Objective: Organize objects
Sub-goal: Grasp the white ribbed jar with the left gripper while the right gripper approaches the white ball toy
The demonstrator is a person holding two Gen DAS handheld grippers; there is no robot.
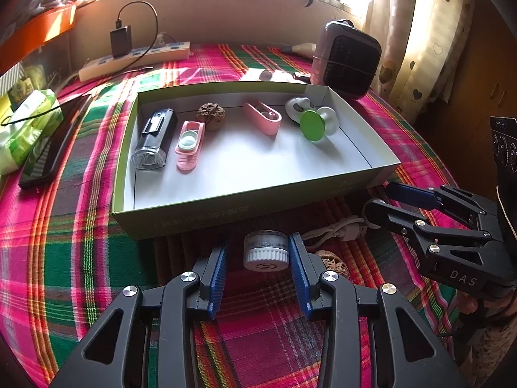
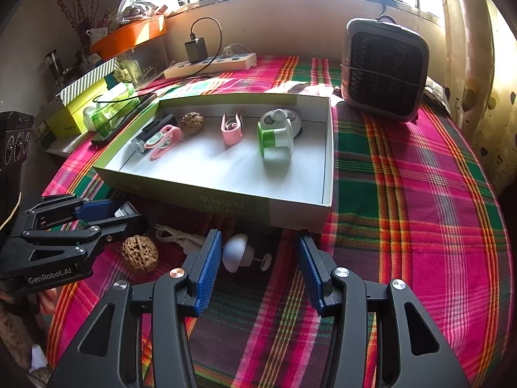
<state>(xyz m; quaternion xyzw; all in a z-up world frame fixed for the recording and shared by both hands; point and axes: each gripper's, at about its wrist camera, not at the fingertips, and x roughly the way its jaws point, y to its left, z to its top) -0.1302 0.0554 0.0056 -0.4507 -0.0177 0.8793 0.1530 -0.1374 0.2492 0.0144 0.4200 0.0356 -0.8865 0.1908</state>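
Left wrist view: left gripper (image 1: 258, 260) spread around a small white-capped jar (image 1: 266, 251) lying on the plaid cloth (image 1: 80, 258), right pad touching it, left pad a little apart; jar just in front of the shallow cardboard box (image 1: 200, 216). Seen beside it: right gripper (image 1: 381, 199), a white cable (image 1: 336, 231) and part of a walnut (image 1: 332, 263) behind the right finger.

Right wrist view: right gripper (image 2: 260, 263) spread wide, left pad touching a white mushroom-shaped object (image 2: 237, 252) on the cloth in front of the box (image 2: 290, 210). Shown whole only here: the loose walnut (image 2: 140, 253), near the left gripper (image 2: 110, 213). Jar hidden from this side; mushroom-shaped object not seen from the left wrist.

Counted in the box, six items in a row toward the far wall: one black-and-clear device (image 1: 154, 139), one pink case with a round insert (image 1: 190, 145), one walnut (image 1: 211, 115), one pink clip-like piece (image 1: 262, 118), one white rounded piece (image 1: 299, 107), one green-and-white spool-like piece (image 1: 318, 124).

Counted outside the box: one jar, one walnut, one cable, one mushroom-shaped object. Walnuts overall: two. Beyond the box: one dark desk fan (image 2: 384, 69), one power strip (image 2: 210, 64).
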